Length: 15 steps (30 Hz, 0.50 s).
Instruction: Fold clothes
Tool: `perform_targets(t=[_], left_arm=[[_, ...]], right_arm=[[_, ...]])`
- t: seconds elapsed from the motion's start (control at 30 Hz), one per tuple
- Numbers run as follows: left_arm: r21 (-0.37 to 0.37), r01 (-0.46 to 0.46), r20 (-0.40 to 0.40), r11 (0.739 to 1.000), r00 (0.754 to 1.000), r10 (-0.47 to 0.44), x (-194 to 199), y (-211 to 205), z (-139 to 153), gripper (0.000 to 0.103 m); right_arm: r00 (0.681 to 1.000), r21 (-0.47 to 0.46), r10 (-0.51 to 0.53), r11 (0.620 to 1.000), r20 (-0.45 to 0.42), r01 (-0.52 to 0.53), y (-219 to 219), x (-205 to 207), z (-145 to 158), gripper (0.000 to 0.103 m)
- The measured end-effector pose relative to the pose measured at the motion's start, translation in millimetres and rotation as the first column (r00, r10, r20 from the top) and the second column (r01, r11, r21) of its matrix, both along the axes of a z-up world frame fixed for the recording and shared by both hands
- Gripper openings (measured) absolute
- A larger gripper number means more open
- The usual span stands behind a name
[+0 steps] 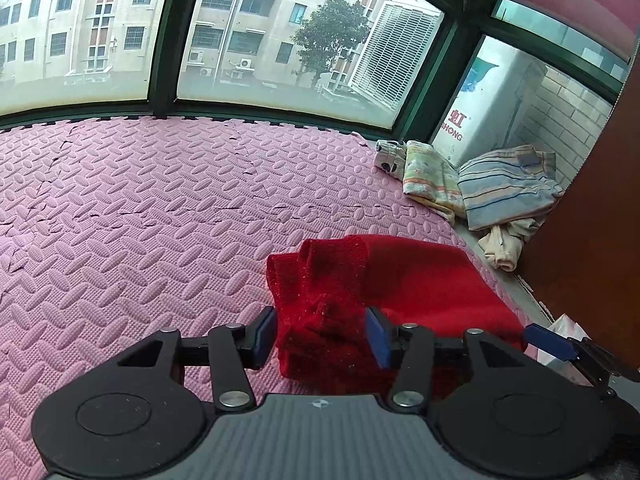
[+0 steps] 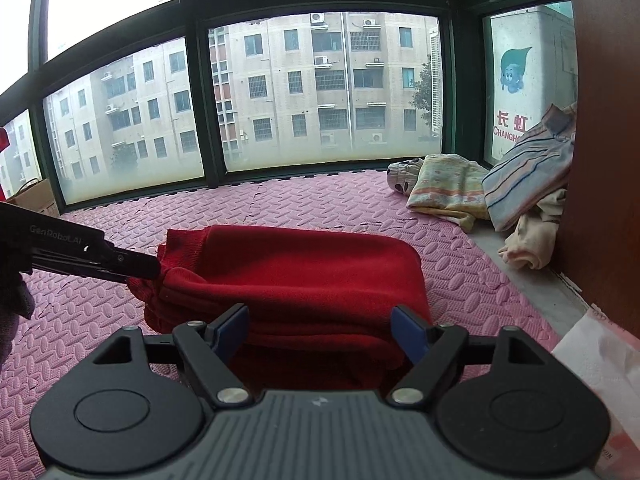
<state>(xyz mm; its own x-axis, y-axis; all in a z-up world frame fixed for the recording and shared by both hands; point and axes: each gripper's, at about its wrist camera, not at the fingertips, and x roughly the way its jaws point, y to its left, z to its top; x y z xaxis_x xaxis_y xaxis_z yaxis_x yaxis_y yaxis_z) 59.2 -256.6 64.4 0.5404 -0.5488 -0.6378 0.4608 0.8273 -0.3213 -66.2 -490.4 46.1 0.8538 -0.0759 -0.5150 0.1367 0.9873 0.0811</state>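
A folded red sweater lies on the pink foam mat. The left gripper and right gripper straddle its near edge, jaws parted, gripping nothing. Withdrawing carelessly could snag the knit and undo the fold.

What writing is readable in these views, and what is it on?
"GenRoboLAI": side of the left gripper, last letters unsure.
"长虹" over "CHANGHO", cut off: white box outside the window.
"虹" over "HONG": same box, left view.
Print on the white packet: too small.
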Motion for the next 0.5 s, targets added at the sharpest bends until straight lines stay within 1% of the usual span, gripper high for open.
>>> perform_targets(t=[0.07,0.13,0.23,0.33,0.43,0.5], left_arm=[[-0.002,-0.004,-0.005,1.0,1.0,0.004,-8,6,0,0.053],[0.005,-0.009,0.003,1.0,1.0,0.008,-17,12,1,0.055],[0.011,-0.017,0.013,1.0,1.0,0.017,-20,14,2,0.055],[0.005,-0.027,0.058,1.0,0.998,0.026,-25,10,11,0.055],[-0.013,0.018,0.117,1.0,0.993,-0.016,-25,-6,24,0.055],[-0.015,0.062,0.128,0.998,0.99,-0.06,-19,-23,29,0.055]], right_arm=[[1.0,-0.012,0.001,1.0,-0.007,-0.001,0,3,-3,0.084],[1.0,-0.041,-0.027,0.999,0.017,0.027,2,-3,-4,0.084],[0.997,-0.078,-0.08,0.994,-0.003,0.08,5,-10,-8,0.084],[0.99,-0.123,-0.139,0.983,-0.01,0.136,4,-15,-15,0.084],[0.982,-0.108,-0.187,0.977,-0.029,0.183,-2,-12,-20,0.084],[0.976,-0.115,-0.213,0.971,-0.04,0.208,-4,-5,-24,0.086]])
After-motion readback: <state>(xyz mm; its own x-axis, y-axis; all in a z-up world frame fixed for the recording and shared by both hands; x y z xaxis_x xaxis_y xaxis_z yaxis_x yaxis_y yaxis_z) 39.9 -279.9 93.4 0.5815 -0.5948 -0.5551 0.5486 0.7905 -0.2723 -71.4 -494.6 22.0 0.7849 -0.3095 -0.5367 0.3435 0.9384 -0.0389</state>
